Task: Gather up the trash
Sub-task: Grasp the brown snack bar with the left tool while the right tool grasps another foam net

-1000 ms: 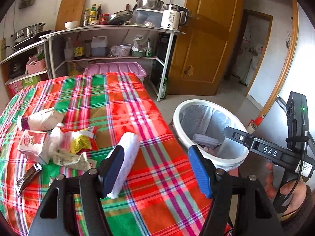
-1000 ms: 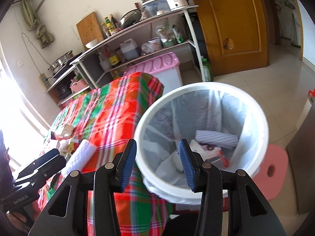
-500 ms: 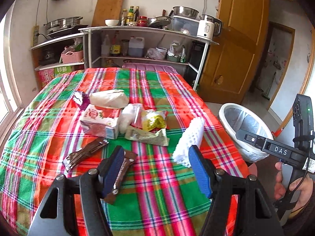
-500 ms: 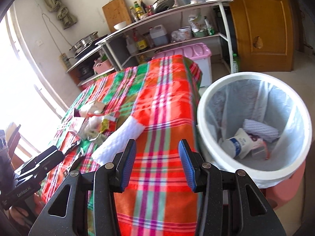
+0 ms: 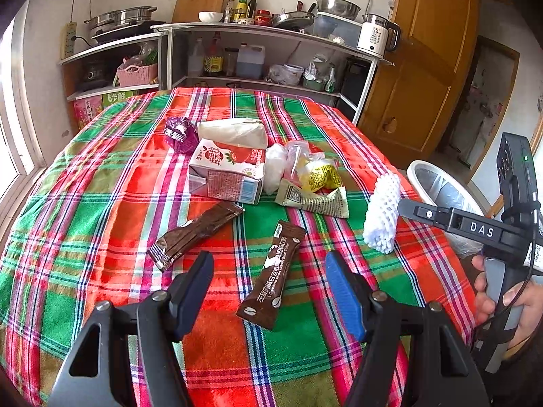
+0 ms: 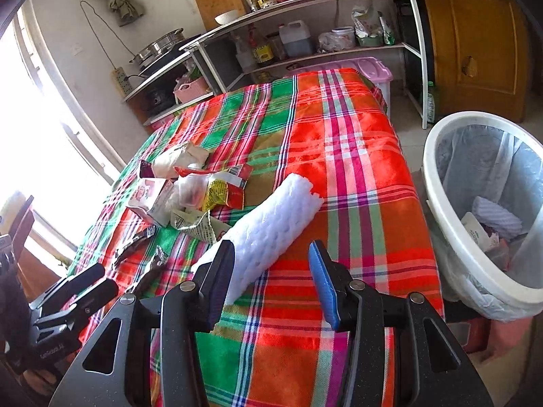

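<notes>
My left gripper (image 5: 268, 281) is open and hovers low over the plaid tablecloth (image 5: 101, 203), with a brown sachet (image 5: 271, 271) lying on the cloth between its fingers, untouched. A second brown sachet (image 5: 195, 230) lies to its left. Beyond them sits a heap: milk carton (image 5: 227, 173), purple wrapper (image 5: 181, 134), white bag (image 5: 234, 130), yellow packet (image 5: 319, 173). My right gripper (image 6: 271, 261) is open too, its left finger against the near end of the white foam net (image 6: 271, 224). The white lined bin (image 6: 441, 186) holds some trash.
The bin stands on the floor off the table's right edge. Metal shelves (image 5: 258, 34) with pots, bottles and a kettle line the back wall, beside a wooden door (image 5: 424, 78). A hand (image 5: 519, 302) holds the right gripper's handle.
Both cameras have swung away from the bin toward the table. The left gripper now hangs over the brown sachets, the right one at the foam net. Neither gripper holds anything.
</notes>
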The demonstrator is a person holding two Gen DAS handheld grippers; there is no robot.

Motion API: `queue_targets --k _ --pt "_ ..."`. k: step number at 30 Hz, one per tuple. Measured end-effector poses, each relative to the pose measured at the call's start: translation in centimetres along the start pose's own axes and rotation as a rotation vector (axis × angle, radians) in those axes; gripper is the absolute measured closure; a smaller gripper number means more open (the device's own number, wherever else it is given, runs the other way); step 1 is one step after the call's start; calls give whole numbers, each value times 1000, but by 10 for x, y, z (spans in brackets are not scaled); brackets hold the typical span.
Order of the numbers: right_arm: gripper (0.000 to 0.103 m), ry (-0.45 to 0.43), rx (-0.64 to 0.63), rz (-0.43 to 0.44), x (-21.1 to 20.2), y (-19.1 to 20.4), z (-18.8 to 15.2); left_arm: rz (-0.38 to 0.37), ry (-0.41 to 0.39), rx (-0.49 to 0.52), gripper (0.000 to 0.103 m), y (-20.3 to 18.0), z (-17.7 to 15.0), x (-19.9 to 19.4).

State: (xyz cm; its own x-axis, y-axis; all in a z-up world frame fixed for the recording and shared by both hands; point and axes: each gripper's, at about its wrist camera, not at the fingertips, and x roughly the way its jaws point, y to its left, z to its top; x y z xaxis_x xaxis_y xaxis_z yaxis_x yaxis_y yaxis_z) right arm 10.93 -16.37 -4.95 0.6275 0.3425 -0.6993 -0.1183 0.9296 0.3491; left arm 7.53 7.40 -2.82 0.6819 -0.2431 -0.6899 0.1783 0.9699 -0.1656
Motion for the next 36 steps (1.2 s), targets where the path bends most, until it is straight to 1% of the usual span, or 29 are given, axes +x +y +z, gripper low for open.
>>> queue_targets --k 3,5,7,12,15,19,22,23,24,26,28,30,31,32,34,36 --pt "54 11 27 -7 9 0 4 -10 18 14 33 1 -1 6" --pt "47 13 37 -7 14 1 6 -13 28 20 33 1 -2 10" --pt "45 24 43 -6 19 1 9 -9 41 23 33 2 -2 14" --pt "45 36 28 -6 25 7 11 -26 76 23 33 -1 -7 24" --pt "45 42 32 1 29 10 13 -23 77 26 34 -3 -9 27" --pt "45 47 45 -5 34 9 14 -7 79 42 42 -7 -8 28" --pt "45 42 39 -3 34 10 13 -3 77 34 44 -6 -8 29" --pt "45 39 31 -7 34 11 13 1 77 31 46 -6 -8 28" --pt "47 37 24 -9 34 12 13 2 78 31 48 -6 -7 28" --pt "55 33 10 -9 34 14 12 0 80 35 54 -7 -8 28" --pt "61 31 -2 -4 35 16 12 2 81 40 58 -7 -8 27" --pt "63 28 -13 -2 34 19 11 2 82 34 62 -5 -7 27" --pt "66 24 -17 -3 33 20 10 3 82 31 68 -4 -7 27" --pt "69 19 -20 -3 32 20 10 2 84 30 71 -4 -7 27" --pt "73 10 -21 3 30 20 10 8 87 22 76 -2 -7 27" --pt "76 10 -25 20 29 20 10 5 88 16 78 -2 -6 26"
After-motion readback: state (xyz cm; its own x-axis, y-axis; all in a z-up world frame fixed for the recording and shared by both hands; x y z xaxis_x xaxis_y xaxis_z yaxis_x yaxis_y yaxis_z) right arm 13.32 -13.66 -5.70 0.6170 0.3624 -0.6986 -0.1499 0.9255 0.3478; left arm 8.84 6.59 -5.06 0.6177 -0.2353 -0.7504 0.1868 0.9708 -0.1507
